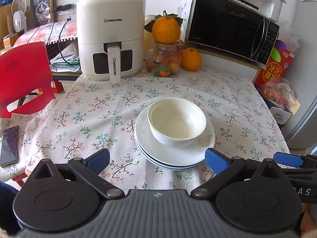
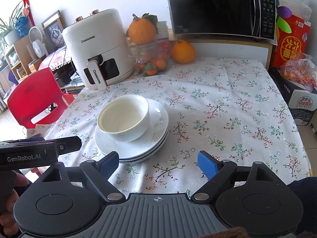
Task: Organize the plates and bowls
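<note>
Bowl (image 1: 177, 122) white, upright, seated on stack of white plates (image 1: 174, 150), mid floral tablecloth (image 1: 95, 107), in front of Changhong air fryer (image 1: 111, 37). Left gripper (image 1: 157, 161) spread wide, empty, short of stack's near rim. Right gripper (image 2: 158, 163) likewise wide apart, empty, pads clear of plates. Phone (image 1: 9, 145) left of stack.

Side by side, the left claw (image 1: 157, 161) and right claw (image 2: 158, 164) tilt downward, blue-padded jaws spread wide and gripping nothing; a person's fingers (image 2: 18, 180) wrap the left claw's handle.
</note>
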